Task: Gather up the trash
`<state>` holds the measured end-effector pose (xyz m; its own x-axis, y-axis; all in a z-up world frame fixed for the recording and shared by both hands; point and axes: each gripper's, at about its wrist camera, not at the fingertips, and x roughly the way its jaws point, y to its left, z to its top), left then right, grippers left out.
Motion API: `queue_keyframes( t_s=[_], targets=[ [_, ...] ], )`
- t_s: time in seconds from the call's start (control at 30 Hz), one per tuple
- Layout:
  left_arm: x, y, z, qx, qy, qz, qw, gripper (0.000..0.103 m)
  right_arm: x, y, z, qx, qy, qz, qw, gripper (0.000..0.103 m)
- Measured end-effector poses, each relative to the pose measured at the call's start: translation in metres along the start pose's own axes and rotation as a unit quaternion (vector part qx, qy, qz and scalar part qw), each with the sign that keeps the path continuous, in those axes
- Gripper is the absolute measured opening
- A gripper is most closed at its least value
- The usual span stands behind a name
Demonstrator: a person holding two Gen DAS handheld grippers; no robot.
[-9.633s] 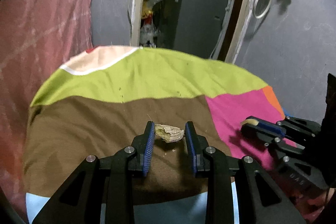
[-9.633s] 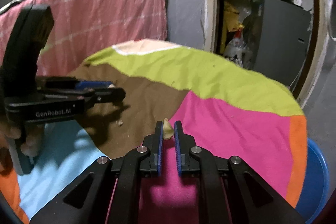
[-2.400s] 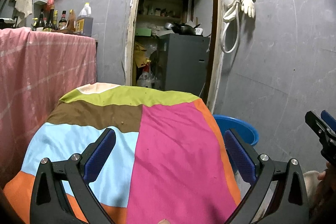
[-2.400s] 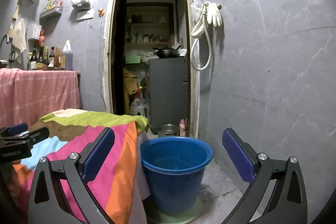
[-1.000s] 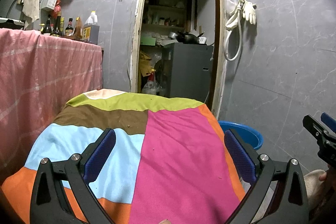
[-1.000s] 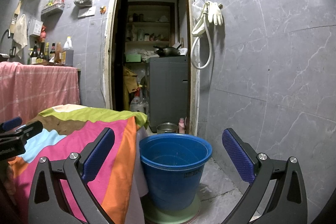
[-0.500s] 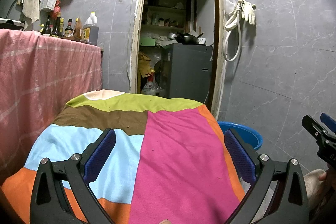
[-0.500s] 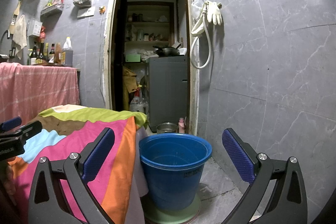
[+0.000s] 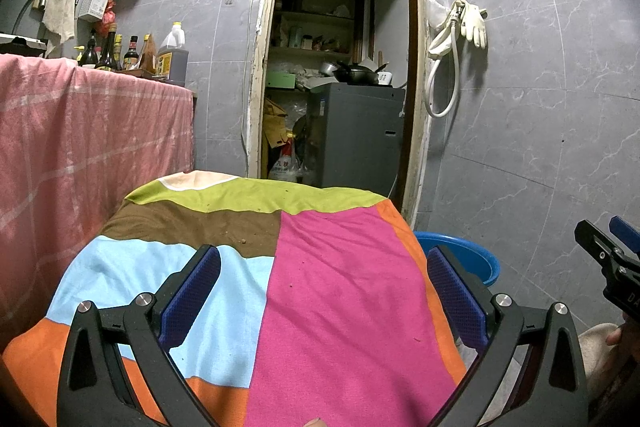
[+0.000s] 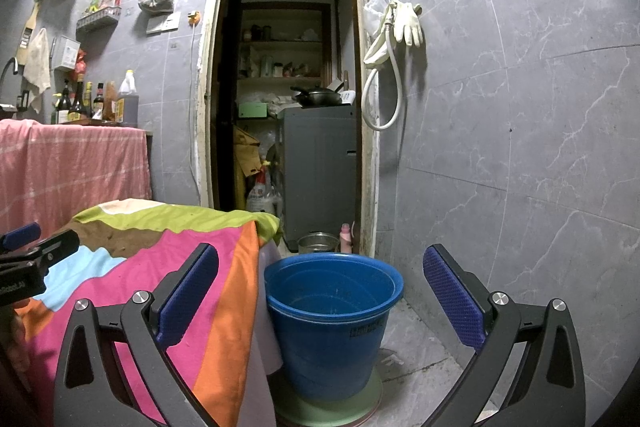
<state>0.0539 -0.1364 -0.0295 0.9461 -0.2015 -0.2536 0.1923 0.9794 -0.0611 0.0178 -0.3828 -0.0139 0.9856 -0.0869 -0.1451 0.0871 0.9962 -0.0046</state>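
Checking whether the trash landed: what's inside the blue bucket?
The blue bucket shows only bare blue inner wall; its near rim hides the bottom, so no trash is visible. Both claws are open and hold nothing.

Grey marbled wall tiles (image 10: 520,107) all round; ahead of the tool an open doorway (image 10: 288,67) shows shelves (image 10: 280,43) and a grey cabinet (image 10: 320,167).
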Motion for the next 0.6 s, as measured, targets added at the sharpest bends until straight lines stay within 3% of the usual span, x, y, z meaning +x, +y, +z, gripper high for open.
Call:
queue_keyframes(
  t_s=[0.6],
  targets=[
    [0.0003,-0.0011,0.0007,0.0,0.0,-0.002,1.0,0.101,0.0008,0.0,-0.0007,0.001,0.001,0.0,1.0,0.103]
  ],
)
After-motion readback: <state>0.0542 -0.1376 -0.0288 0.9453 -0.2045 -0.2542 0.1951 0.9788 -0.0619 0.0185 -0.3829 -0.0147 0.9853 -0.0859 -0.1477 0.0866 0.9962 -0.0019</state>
